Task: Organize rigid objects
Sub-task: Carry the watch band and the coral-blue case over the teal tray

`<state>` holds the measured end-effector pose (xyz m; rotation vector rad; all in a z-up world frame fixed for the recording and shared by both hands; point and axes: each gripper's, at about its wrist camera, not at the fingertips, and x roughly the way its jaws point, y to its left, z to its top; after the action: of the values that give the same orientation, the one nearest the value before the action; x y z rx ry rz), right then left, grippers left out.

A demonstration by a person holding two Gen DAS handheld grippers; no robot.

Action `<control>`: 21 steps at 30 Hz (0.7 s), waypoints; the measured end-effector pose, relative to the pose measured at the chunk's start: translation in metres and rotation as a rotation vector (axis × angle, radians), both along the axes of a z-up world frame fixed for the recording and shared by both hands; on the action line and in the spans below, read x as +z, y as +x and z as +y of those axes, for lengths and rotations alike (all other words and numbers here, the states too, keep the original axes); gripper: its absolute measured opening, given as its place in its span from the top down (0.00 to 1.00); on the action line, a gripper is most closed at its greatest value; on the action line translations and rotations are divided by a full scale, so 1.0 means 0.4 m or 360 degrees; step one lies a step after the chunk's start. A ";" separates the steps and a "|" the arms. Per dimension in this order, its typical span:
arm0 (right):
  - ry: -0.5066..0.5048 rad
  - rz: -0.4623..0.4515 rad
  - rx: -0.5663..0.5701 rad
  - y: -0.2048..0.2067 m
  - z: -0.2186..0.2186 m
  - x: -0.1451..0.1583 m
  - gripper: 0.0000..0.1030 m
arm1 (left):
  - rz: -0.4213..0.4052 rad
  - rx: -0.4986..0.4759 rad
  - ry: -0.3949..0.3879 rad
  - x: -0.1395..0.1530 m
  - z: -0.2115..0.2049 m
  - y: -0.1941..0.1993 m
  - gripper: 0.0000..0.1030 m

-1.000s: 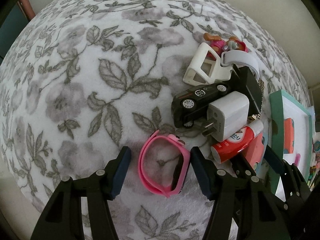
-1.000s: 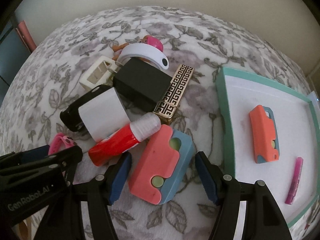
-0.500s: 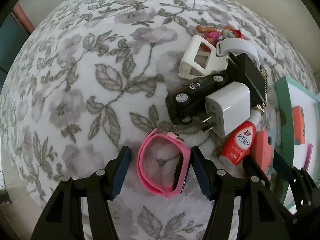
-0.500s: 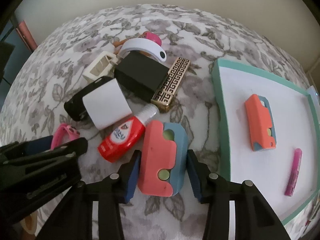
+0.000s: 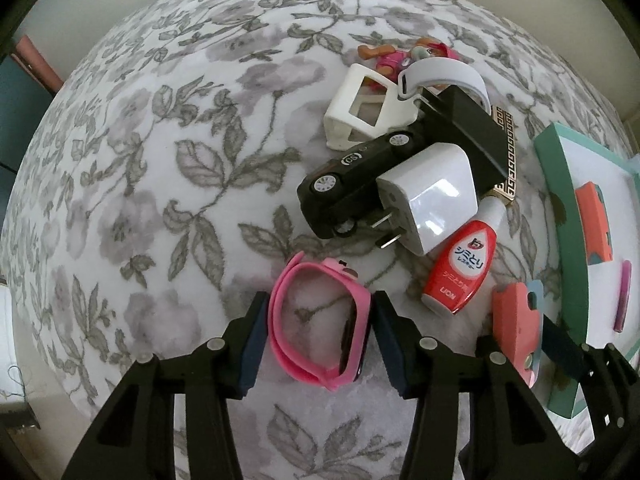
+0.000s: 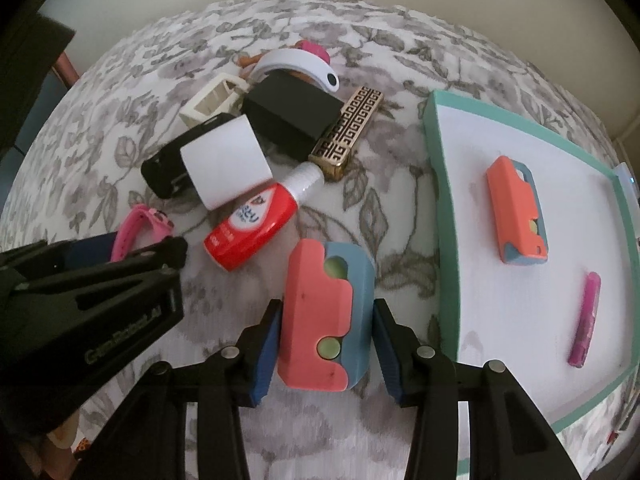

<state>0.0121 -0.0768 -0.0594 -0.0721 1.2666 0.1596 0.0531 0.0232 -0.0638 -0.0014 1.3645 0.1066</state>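
My left gripper (image 5: 318, 332) is shut on a pink watch (image 5: 320, 320) that lies on the floral cloth; both pads touch its band. My right gripper (image 6: 326, 344) is shut on a coral-and-blue block (image 6: 324, 316), also seen in the left wrist view (image 5: 516, 328). A pile lies beyond: a white charger (image 5: 432, 192), a black toy car (image 5: 344, 188), a red bottle (image 6: 252, 228), a black box (image 6: 292, 116), a gold patterned case (image 6: 348, 132), a white frame (image 5: 360, 112), a white band (image 6: 296, 64) and a pink figure (image 5: 400, 56).
A teal-rimmed white tray (image 6: 440, 184) lies to the right. It holds a second coral-and-blue block (image 6: 516, 212) and a magenta tube (image 6: 586, 320). The left gripper's body (image 6: 80, 312) fills the lower left of the right wrist view. A wall runs behind the cloth.
My left gripper has closed onto the pink watch. My right gripper has closed onto the coral-and-blue block and drawn it away from the red bottle, toward the tray.
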 end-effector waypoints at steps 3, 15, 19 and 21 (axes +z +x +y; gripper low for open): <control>0.0022 0.0004 -0.0023 -0.010 -0.006 0.001 0.55 | 0.0002 0.0014 -0.0035 0.003 -0.007 -0.006 0.50; 0.0117 -0.0075 -0.0084 -0.003 -0.059 0.071 0.55 | -0.0172 0.0028 -0.0062 0.119 -0.023 -0.021 0.50; 0.0145 -0.0198 -0.0157 -0.003 -0.093 0.126 0.55 | -0.0241 -0.0024 -0.0059 0.178 -0.060 -0.012 0.50; 0.0140 -0.0248 -0.0197 -0.002 -0.114 0.146 0.55 | -0.0250 -0.0056 -0.0060 0.201 -0.076 -0.007 0.50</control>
<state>0.0113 -0.1224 -0.0011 0.0686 1.1036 0.1005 0.0505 -0.0073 0.0167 -0.0167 1.2089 0.0501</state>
